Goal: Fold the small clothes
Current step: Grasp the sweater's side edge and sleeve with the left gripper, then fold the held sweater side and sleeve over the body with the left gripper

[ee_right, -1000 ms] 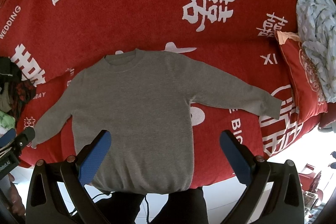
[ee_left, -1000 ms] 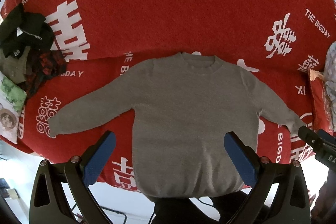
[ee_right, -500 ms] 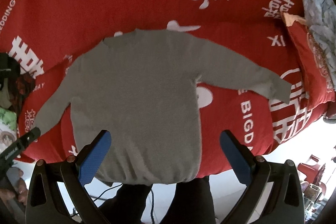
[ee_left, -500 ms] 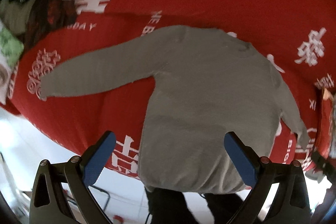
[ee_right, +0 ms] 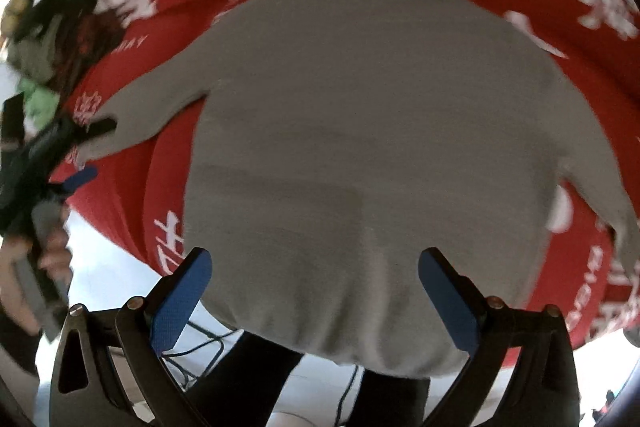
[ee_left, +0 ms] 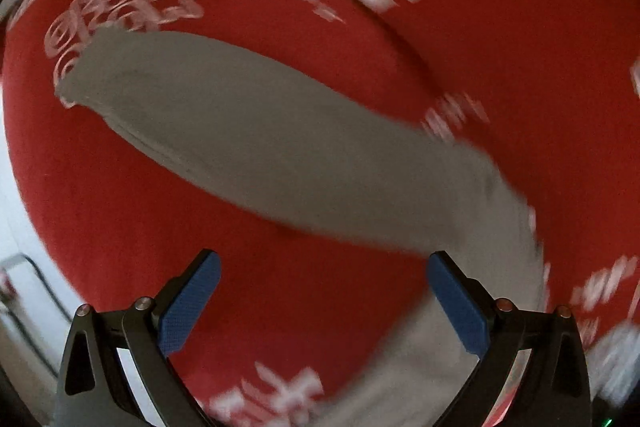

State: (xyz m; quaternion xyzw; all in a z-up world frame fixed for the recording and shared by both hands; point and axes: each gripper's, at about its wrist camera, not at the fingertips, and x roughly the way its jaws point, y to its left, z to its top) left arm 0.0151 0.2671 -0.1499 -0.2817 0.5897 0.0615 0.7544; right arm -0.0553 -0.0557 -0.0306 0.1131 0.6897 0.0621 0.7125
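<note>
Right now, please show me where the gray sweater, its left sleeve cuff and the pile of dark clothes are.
gray sweater [ee_right: 380, 147]: right wrist view, middle of the body.
left sleeve cuff [ee_left: 80, 75]: left wrist view, end of the sleeve.
pile of dark clothes [ee_right: 60, 23]: right wrist view, middle of the heap.

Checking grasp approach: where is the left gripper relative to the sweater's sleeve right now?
In the right wrist view the left gripper sits at far left, open at the cuff of the grey sweater, below the dark clothes pile.

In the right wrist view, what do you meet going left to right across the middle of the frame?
Left gripper → grey sweater's sleeve → grey sweater body → its other sleeve → red printed blanket.
</note>
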